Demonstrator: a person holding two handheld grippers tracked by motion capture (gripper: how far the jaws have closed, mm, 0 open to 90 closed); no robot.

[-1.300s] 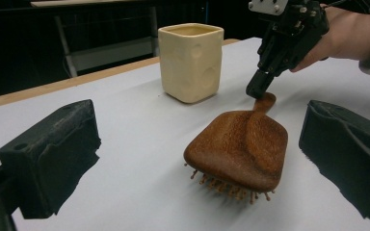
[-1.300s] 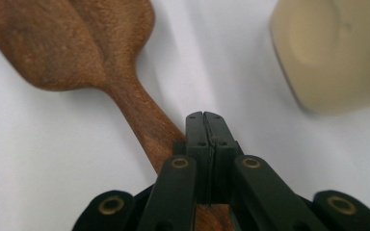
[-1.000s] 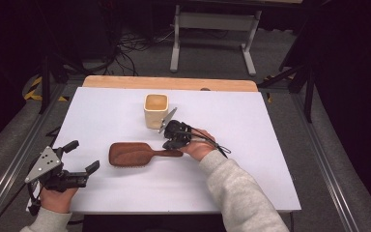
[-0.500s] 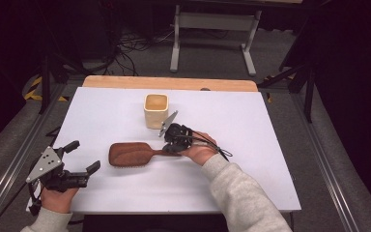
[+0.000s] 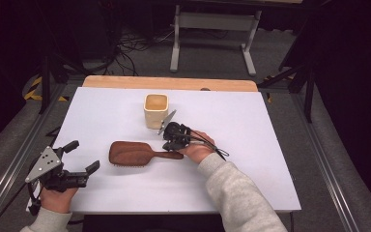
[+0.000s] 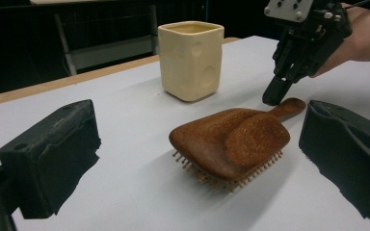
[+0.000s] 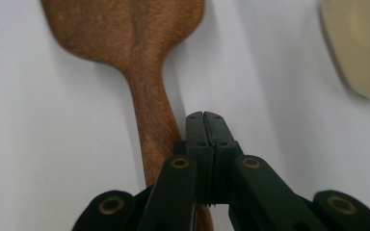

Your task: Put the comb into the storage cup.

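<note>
A brown wooden hairbrush (image 5: pixel 130 153) lies bristles down in the middle of the white table (image 5: pixel 251 121), its handle pointing right. My right gripper (image 5: pixel 171 146) points down at that handle, jaws shut with nothing between them. In the right gripper view the shut tips (image 7: pixel 204 116) sit just to the right of the handle (image 7: pixel 151 120), beside it. The left gripper view shows the right gripper (image 6: pixel 275 96) with its tip down at the handle's end. My left gripper (image 5: pixel 83 155) rests at the front left, open and empty, facing the hairbrush (image 6: pixel 231 142).
A cream square cup (image 5: pixel 155 110) stands upright just behind the brush and close to the right gripper; it is also in the left gripper view (image 6: pixel 190 57). A wooden strip (image 5: pixel 174 83) runs along the table's far edge. A cable (image 5: pixel 212 147) trails from the right hand.
The right gripper has dipped slightly toward the brush handle. The left hand and the brush have not moved.
</note>
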